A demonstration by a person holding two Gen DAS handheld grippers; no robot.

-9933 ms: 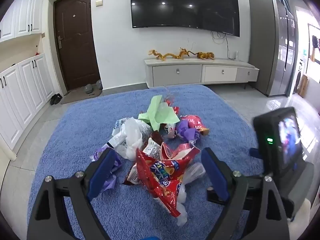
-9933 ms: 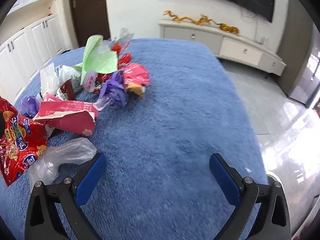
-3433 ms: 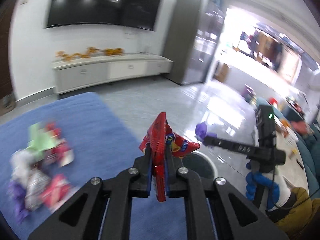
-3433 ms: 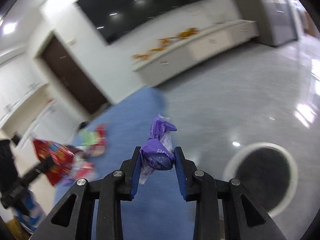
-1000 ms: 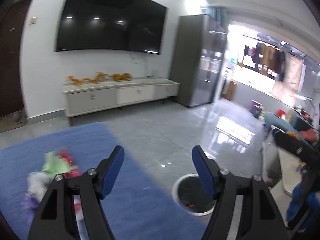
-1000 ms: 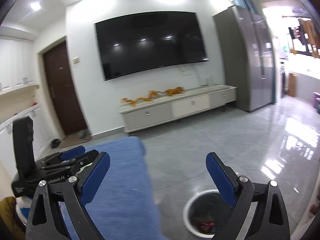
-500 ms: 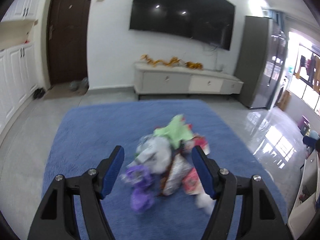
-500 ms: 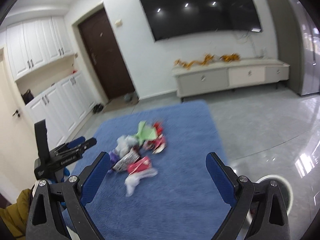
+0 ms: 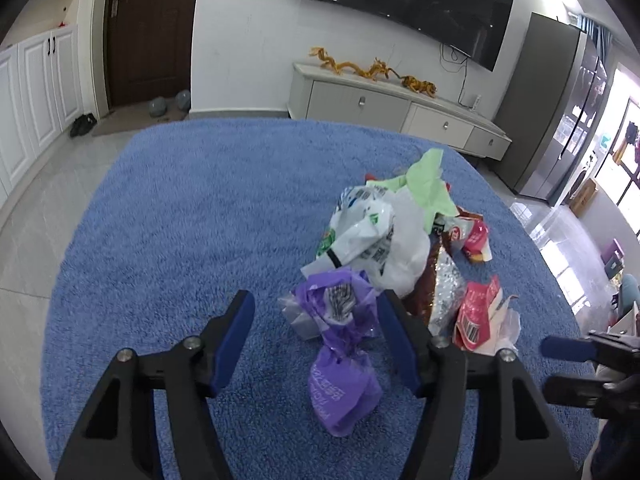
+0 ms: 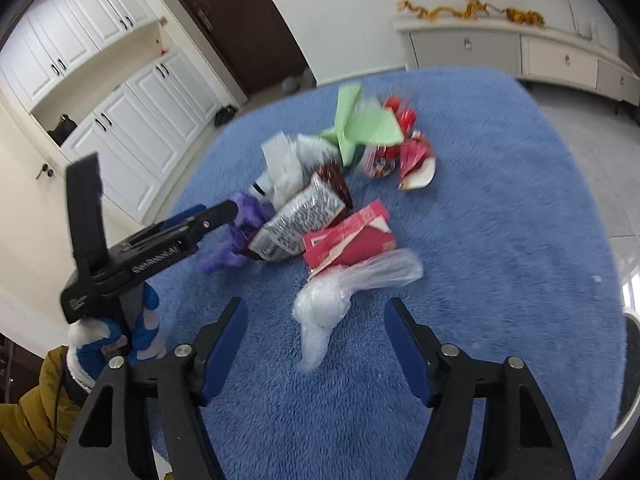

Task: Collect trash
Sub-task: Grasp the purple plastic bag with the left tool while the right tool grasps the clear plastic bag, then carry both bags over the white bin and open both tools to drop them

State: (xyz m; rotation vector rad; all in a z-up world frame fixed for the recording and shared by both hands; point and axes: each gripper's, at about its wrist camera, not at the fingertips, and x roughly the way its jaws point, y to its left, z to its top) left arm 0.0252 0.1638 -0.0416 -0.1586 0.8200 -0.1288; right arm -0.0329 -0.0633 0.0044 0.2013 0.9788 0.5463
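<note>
L gripper (image 9: 316,340) closing w/ purple bag (image 9: 340,360) between its jaws, not pressed; R gripper (image 10: 316,340) closing round clear bag (image 10: 344,296) on blue rug (image 10: 500,240).

The trash pile (image 9: 404,256) lay on the rug (image 9: 192,220), right of its middle in the left wrist view. Behind the rug stood the TV cabinet (image 9: 400,108), the door (image 9: 148,32) to its left. The crumpled bag (image 9: 340,344) lay at the pile's near edge, the clear bag (image 10: 340,296) just beside the pile's near right.
</note>
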